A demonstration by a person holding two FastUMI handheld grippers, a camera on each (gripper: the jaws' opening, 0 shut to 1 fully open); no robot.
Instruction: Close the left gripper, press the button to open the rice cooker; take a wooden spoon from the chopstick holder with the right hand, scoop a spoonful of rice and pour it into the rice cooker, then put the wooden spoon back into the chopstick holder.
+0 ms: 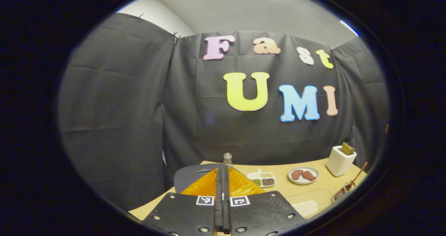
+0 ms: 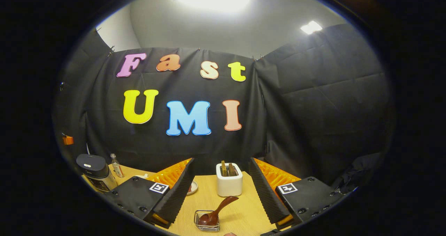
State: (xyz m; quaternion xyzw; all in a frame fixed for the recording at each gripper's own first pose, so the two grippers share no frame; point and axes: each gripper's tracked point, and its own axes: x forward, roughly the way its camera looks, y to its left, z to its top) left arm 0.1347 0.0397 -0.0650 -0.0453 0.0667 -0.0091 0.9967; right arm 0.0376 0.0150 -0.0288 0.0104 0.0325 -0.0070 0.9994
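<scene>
My left gripper (image 1: 222,173) is shut with nothing between its fingers, held just in front of the dark rice cooker (image 1: 186,177), whose rounded lid shows behind the fingertips. In the right gripper view the rice cooker (image 2: 94,171) stands at the far left with its lid down. My right gripper (image 2: 221,166) is open and empty above the table. Below and between its fingers a wooden spoon (image 2: 218,209) leans in a small wire chopstick holder (image 2: 207,223). That spoon (image 1: 356,177) and holder (image 1: 340,194) also sit at the right edge of the left gripper view. A divided tray of grains (image 1: 262,179) lies mid-table.
A white box with brown slabs (image 2: 229,180) stands at the back of the wooden table (image 2: 244,215), beyond the spoon. A plate with two brown pieces (image 1: 303,175) lies beside the grain tray. A small bottle (image 1: 227,157) stands behind the cooker. A pale board (image 1: 308,203) lies near the front edge.
</scene>
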